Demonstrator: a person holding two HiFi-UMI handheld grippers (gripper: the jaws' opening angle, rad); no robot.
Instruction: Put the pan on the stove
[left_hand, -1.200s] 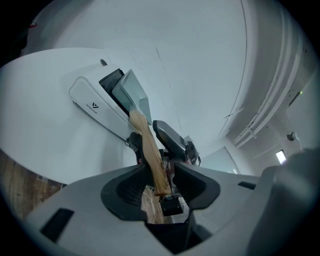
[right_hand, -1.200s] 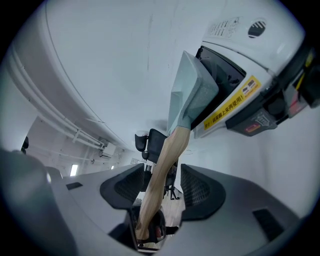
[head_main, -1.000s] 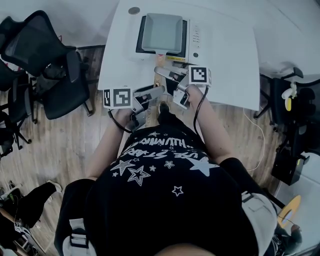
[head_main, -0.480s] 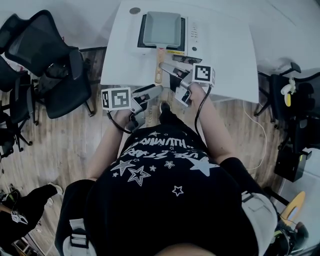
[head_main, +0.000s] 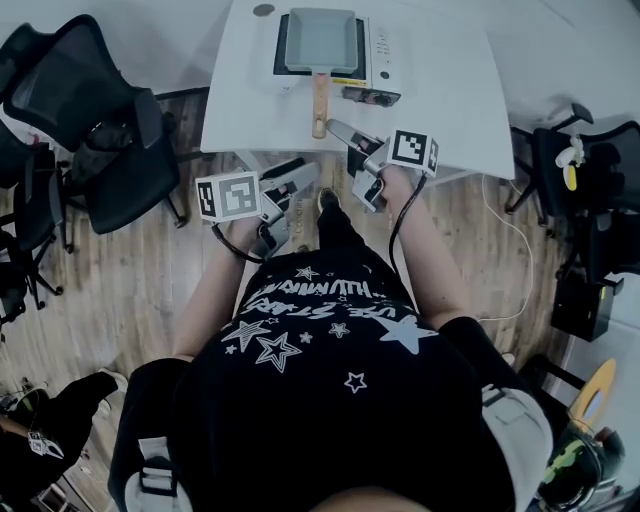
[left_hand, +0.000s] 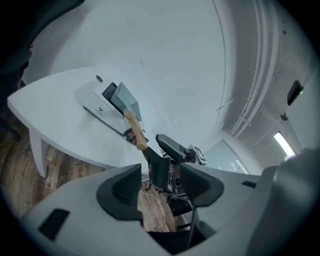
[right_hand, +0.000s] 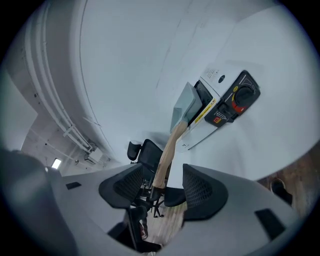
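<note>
A grey rectangular pan (head_main: 321, 38) sits on the white tabletop stove (head_main: 383, 58) at the far side of the white table (head_main: 450, 100). Its wooden handle (head_main: 320, 103) points toward me. My right gripper (head_main: 337, 129) hovers open just right of the handle's end, touching nothing. In the right gripper view the handle (right_hand: 167, 150) shows beyond the spread jaws of that gripper (right_hand: 162, 192), and the pan (right_hand: 184, 107) rests on the stove (right_hand: 220, 95). My left gripper (head_main: 300, 180) is off the table's near edge, open and empty. From the left gripper view (left_hand: 160, 182) the pan (left_hand: 127, 100) lies far ahead.
Black office chairs (head_main: 90, 120) stand left of the table, and more chairs (head_main: 590, 200) at the right. A small round disc (head_main: 263, 10) lies at the table's far left corner. Wooden floor (head_main: 120, 290) runs under me. A white cable (head_main: 515, 270) trails on the floor at right.
Both grippers have drawn back from the table toward me. The right one has come off the pan's handle, which now shows along its whole length.
</note>
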